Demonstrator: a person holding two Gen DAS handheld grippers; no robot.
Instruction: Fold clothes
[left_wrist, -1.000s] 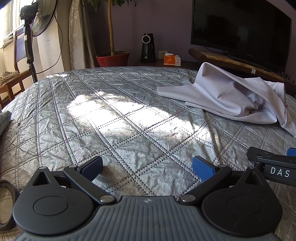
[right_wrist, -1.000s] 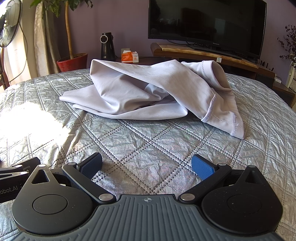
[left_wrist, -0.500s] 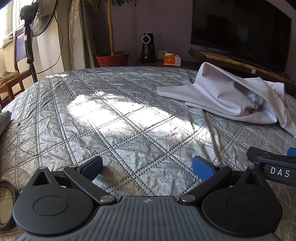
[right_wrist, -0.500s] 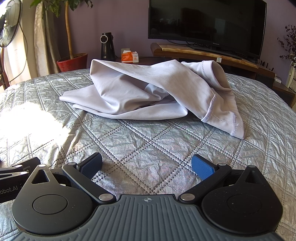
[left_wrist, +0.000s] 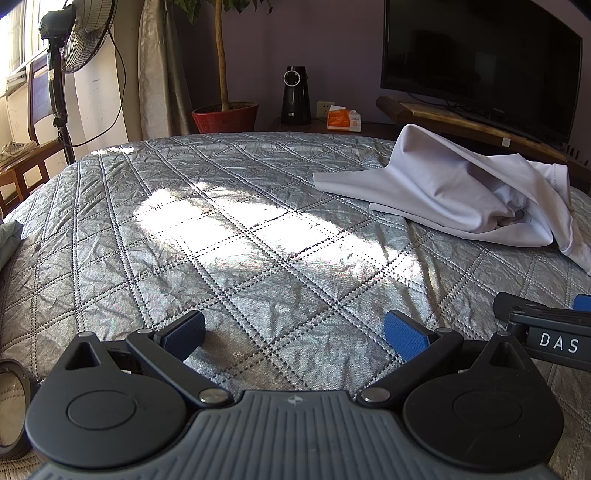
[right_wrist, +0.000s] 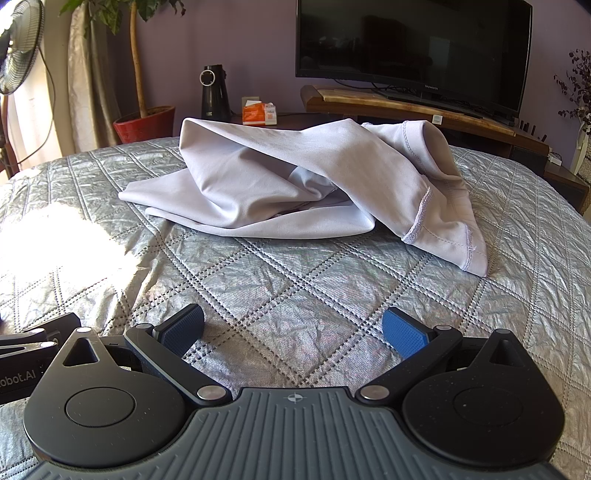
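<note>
A pale lilac garment (right_wrist: 295, 192) lies crumpled in a heap on the silver quilted bedspread (right_wrist: 295, 295), straight ahead in the right wrist view. From the left wrist it shows as the same garment (left_wrist: 443, 192) at the far right. My right gripper (right_wrist: 293, 332) rests low over the quilt, open, with nothing between its blue pads, well short of the cloth. My left gripper (left_wrist: 293, 334) is open too, empty, over bare quilt to the left of the garment. Part of the right gripper's body (left_wrist: 543, 332) shows at the left view's right edge.
Beyond the bed stand a TV (right_wrist: 413, 51) on a wooden stand, a black speaker (right_wrist: 214, 92), an orange tissue box (right_wrist: 258, 112), a red plant pot (left_wrist: 225, 116) and a standing fan (left_wrist: 70, 48). A wooden chair (left_wrist: 22, 155) sits left. Another cloth's edge (left_wrist: 9, 240) lies at the left.
</note>
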